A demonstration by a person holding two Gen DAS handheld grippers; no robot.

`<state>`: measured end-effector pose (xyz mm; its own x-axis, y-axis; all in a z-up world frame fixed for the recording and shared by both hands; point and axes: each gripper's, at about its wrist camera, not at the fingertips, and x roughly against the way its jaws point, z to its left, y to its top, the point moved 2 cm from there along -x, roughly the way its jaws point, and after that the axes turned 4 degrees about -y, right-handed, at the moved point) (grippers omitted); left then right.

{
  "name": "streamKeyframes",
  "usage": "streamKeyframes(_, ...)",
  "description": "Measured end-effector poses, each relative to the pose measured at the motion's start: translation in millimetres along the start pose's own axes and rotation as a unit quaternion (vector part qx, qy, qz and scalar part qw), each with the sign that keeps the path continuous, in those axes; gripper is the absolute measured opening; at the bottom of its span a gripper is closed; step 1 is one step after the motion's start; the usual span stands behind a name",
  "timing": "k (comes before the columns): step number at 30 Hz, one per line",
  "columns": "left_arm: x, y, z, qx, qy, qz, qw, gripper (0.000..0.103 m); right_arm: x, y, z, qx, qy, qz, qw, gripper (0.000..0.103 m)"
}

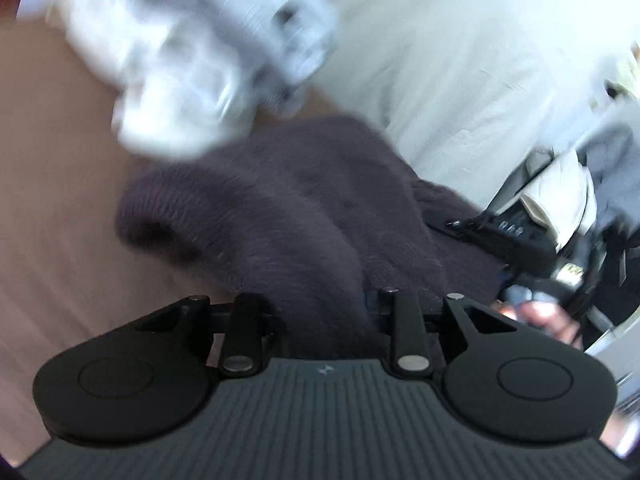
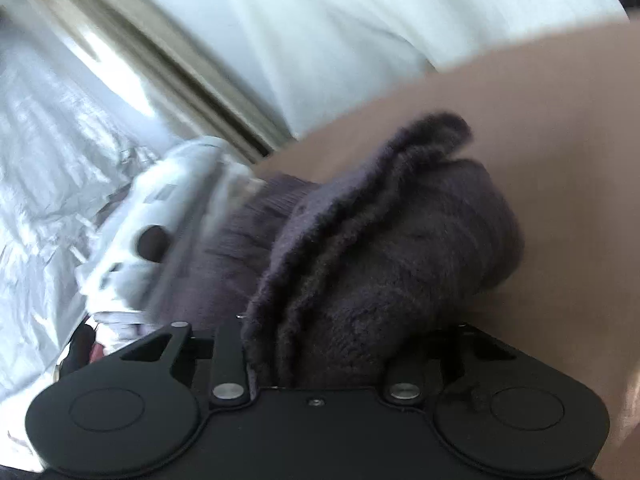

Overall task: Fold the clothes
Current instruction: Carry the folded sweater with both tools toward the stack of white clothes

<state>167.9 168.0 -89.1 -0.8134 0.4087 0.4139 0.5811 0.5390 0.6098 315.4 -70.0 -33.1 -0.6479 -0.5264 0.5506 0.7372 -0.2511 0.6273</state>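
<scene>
A dark purple fuzzy knit garment (image 1: 304,216) lies bunched on a tan surface (image 1: 52,184). In the left wrist view it runs into my left gripper (image 1: 326,312), whose fingers are buried under the cloth. In the right wrist view the same garment (image 2: 380,248) is bundled in folds and feeds into my right gripper (image 2: 320,360), also covered by cloth. The other gripper shows as a black body at the right of the left wrist view (image 1: 504,236) and as a blurred white device in the right wrist view (image 2: 160,224).
A blurred white patterned item (image 1: 192,60) sits beyond the garment in the left wrist view. A white sheet or pillow (image 1: 460,80) lies behind. Crinkled silver material (image 2: 44,184) fills the left of the right wrist view. The tan surface (image 2: 560,120) extends right.
</scene>
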Motion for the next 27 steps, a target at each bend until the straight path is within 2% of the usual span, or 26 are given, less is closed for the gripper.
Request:
streamKeyframes(4, 28.3, 17.1, -24.1, -0.014, -0.013, -0.037, 0.9991, 0.026, 56.0, 35.7, 78.5, 0.139, 0.007, -0.007, 0.990, 0.038)
streamKeyframes(7, 53.9, 36.8, -42.4, -0.011, -0.033, -0.076, 0.9965, 0.026, 92.0, 59.8, 153.1, 0.253, 0.001, -0.007, 0.967, 0.037)
streamKeyframes(9, 75.5, 50.1, -54.7, -0.026, -0.029, -0.110, 0.9932, 0.025, 108.1, 73.8, 201.9, 0.321, -0.012, -0.003, 0.947, 0.037)
streamKeyframes(12, 108.5, 74.0, -63.1, -0.043, -0.018, -0.156, 0.9867, 0.025, 115.0, 87.1, 254.6, 0.385, -0.028, -0.006, 0.922, 0.037)
streamKeyframes(16, 137.1, 117.8, -52.3, -0.038, -0.012, -0.184, 0.9821, 0.026, 116.8, 88.6, 315.1, 0.445, -0.034, -0.028, 0.894, 0.036)
streamKeyframes(19, 148.1, 163.8, -63.1, -0.098, 0.043, -0.193, 0.9753, 0.025, 125.1, 99.4, 342.5, 0.474, -0.009, -0.074, 0.877, 0.036)
streamKeyframes(20, 149.3, 181.1, -65.6, -0.107, 0.054, -0.203, 0.9719, 0.025, 124.3, 105.8, 349.2, 0.473, 0.000, -0.094, 0.876, 0.036)
streamKeyframes(21, 148.8, 196.7, -65.0, -0.108, 0.064, -0.209, 0.9698, 0.026, 119.7, 113.3, 353.4, 0.462, 0.006, -0.113, 0.880, 0.036)
streamKeyframes(23, 146.4, 224.1, -61.3, -0.107, 0.082, -0.216, 0.9670, 0.026, 100.7, 129.0, 359.3, 0.409, 0.029, -0.157, 0.898, 0.039)
streamKeyframes(25, 130.6, 244.1, -46.0, -0.097, 0.105, -0.200, 0.9692, 0.026, 70.1, 141.6, 350.4, 0.346, 0.072, -0.162, 0.921, 0.044)
streamKeyframes(26, 117.9, 249.1, -32.2, -0.083, 0.113, -0.183, 0.9730, 0.026, 48.6, 145.7, 337.8, 0.314, 0.087, -0.157, 0.932, 0.052)
streamKeyframes(27, 103.1, 251.4, -15.2, -0.064, 0.118, -0.161, 0.9778, 0.026, 27.1, 149.9, 325.1, 0.282, 0.102, -0.152, 0.942, 0.054)
